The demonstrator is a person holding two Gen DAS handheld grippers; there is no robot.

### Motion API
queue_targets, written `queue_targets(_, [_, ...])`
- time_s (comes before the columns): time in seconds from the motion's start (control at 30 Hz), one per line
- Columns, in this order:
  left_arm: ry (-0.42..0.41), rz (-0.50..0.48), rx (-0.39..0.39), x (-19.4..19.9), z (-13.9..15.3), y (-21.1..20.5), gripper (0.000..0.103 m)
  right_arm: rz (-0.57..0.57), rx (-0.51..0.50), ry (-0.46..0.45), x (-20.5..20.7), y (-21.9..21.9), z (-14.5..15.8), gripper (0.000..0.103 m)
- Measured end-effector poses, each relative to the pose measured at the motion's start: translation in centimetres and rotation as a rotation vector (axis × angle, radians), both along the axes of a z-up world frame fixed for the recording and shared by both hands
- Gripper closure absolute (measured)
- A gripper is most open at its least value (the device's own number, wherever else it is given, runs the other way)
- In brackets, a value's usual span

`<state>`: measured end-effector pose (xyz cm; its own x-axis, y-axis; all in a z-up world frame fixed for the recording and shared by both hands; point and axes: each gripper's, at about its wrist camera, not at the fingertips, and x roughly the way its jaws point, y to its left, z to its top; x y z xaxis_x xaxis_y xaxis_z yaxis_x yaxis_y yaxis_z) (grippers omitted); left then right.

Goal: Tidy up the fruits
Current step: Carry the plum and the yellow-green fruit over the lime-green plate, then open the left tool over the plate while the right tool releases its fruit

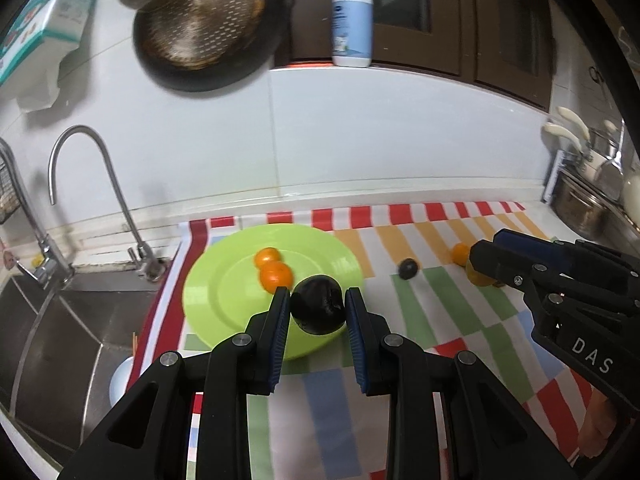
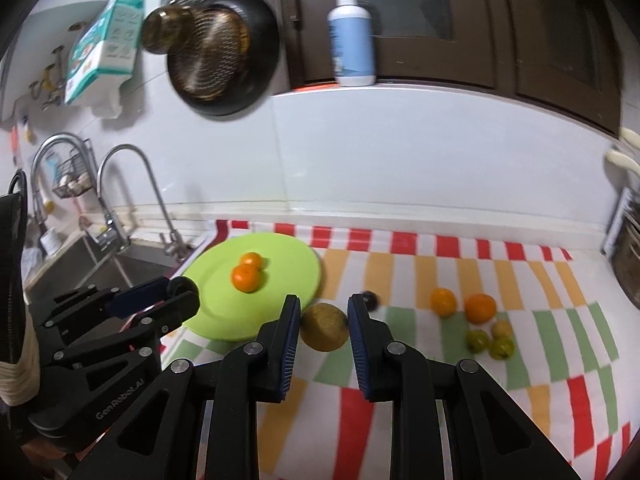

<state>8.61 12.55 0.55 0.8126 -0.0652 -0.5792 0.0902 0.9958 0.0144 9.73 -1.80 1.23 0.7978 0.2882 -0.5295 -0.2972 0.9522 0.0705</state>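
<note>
A lime green plate (image 1: 224,300) (image 2: 288,264) lies on the striped cloth and holds two small oranges (image 1: 275,274) (image 2: 245,277). My left gripper (image 1: 318,300) is shut on a large dark plum (image 1: 318,310) and holds it over the plate's near right rim. My right gripper (image 2: 324,306) is shut on a brownish-yellow round fruit (image 2: 324,326) just right of the plate. A small dark plum (image 1: 408,269) (image 2: 370,299) lies on the cloth beyond it. Two more oranges (image 2: 460,304) and three small green-yellow fruits (image 2: 492,340) lie to the right.
A steel sink (image 1: 60,332) with a curved tap (image 1: 96,184) lies left of the cloth. A dark pan (image 1: 204,24) hangs on the wall. A soap bottle (image 1: 352,20) stands on the ledge. Steel pots (image 1: 592,200) stand at the far right.
</note>
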Motion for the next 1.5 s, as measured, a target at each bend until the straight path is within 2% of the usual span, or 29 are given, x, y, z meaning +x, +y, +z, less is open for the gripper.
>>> queue_targets(0.4, [0.038,0.071,0.011,3.1,-2.2,3.3,0.075,0.123,-0.003,0.018,4.1,4.4,-1.3,0.077])
queue_targets(0.93, [0.114,0.105,0.017,7.5,-6.5,5.6,0.075,0.199,-0.015,0.128,10.5,7.9,-6.6,0.077])
queue_targets(1.13, [0.118,0.103,0.011,7.9,-6.6,5.9,0.074,0.207,-0.022,0.143,11.6,8.5,-7.4,0.077])
queue_targets(1.2, [0.110,0.113,0.011,7.7,-6.4,6.0,0.063,0.205,-0.027,0.144,11.6,8.6,-7.4,0.077])
queue_targets(1.3, [0.096,0.134,0.027,7.3,-5.9,6.1,0.061,0.190,-0.029,0.133,11.3,8.3,-7.0,0.076])
queue_targets(1.37, [0.090,0.140,0.021,6.9,-5.5,6.2,0.061,0.173,-0.027,0.118,11.0,7.9,-6.5,0.069])
queue_targets(1.5, [0.063,0.145,0.022,5.8,-4.2,5.9,0.056,0.155,-0.022,0.092,10.0,7.1,-5.3,0.069])
